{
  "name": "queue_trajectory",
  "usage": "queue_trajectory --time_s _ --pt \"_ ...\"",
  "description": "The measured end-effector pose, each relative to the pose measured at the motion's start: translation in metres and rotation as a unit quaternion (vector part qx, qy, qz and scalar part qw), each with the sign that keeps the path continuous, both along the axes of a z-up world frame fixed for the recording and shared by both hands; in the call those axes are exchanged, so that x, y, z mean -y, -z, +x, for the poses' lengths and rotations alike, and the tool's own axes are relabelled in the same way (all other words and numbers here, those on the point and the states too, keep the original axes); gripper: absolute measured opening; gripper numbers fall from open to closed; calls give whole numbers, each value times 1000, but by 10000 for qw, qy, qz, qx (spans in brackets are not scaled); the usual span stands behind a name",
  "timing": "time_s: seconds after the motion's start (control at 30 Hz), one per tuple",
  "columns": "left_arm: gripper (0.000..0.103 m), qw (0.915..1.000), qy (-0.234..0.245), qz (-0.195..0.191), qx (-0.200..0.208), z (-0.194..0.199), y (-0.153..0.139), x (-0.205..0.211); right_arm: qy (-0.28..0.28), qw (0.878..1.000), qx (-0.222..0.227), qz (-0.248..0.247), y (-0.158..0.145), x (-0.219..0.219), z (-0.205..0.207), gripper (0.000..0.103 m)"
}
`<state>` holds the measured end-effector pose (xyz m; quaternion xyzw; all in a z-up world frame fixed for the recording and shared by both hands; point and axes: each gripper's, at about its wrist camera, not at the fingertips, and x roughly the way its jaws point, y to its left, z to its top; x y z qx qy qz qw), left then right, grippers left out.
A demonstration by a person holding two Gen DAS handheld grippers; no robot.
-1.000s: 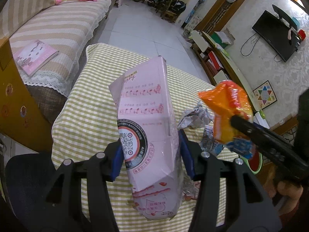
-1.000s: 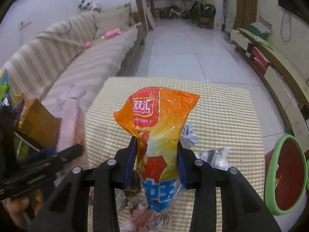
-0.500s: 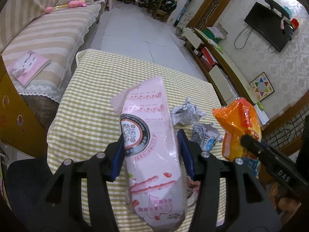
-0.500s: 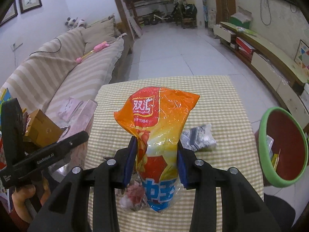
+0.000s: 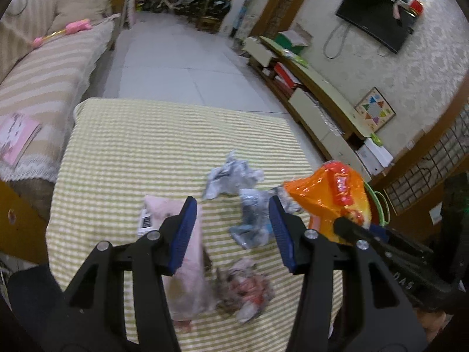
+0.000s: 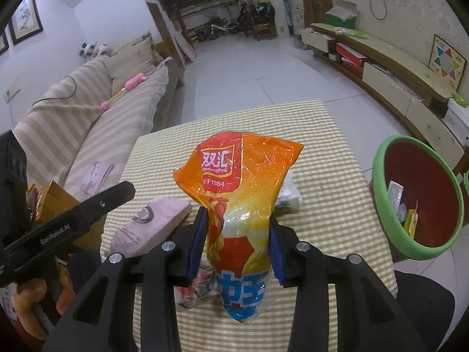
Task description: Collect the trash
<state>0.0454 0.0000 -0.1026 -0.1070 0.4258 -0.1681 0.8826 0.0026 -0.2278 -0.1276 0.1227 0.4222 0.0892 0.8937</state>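
Tabletop (image 5: 123,146): covered with a yellow-and-white checked cloth; a striped beige sofa (image 5: 44,67) stands along one side, white tiled floor beyond.

Left gripper (image 5: 231,228): black frame, blue pads, released. The jaws stand apart with nothing pressed between them; through the gap the cloth and scraps show.

Flat pink paper package with a black round print (image 6: 155,223): lies on the tabletop under and beside the left finger of the left gripper. From the left wrist view it is blurred; whether the pad touches it cannot be told.

Right gripper (image 6: 237,249): black frame, blue pads, clenched on the orange-and-yellow plastic snack bag with red label and blue bottom (image 6: 240,193). The bag stands upright between the pads, its crumpled top flaring above them, lifted above the tabletop. The same bag appears at the right of the left wrist view (image 5: 331,193).

Crumpled silver-white foil wrapper (image 5: 231,179): on the tabletop, toward the middle.

Crumpled silver-and-blue wrapper (image 5: 252,223): just beside the foil wrapper, nearer the grippers.

Crumpled pink-and-grey scrap (image 5: 246,290): at the near edge of the tabletop, next to the pink package.

Round bin with green rim and red inside (image 6: 419,196): on the floor beside the tabletop, to the right of the right gripper; a few small wrappers lie in it.

Person's hand (image 6: 32,302): holds the handle of the left gripper, at the lower left of the right wrist view.
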Motion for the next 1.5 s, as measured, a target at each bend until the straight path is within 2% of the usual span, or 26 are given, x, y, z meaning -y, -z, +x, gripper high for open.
queue_trajectory --time_s 0.4,1.03,1.5 --pt "49 9993 356 23 90 7 -8 35 461 9989 19 64 0 41 -9 38" --pt "49 9968 747 290 51 13 -6 84 865 9960 -147 187 15 82 -14 38" --pt "49 9936 977 552 93 14 -8 120 1192 9920 -105 411 20 118 -25 38"
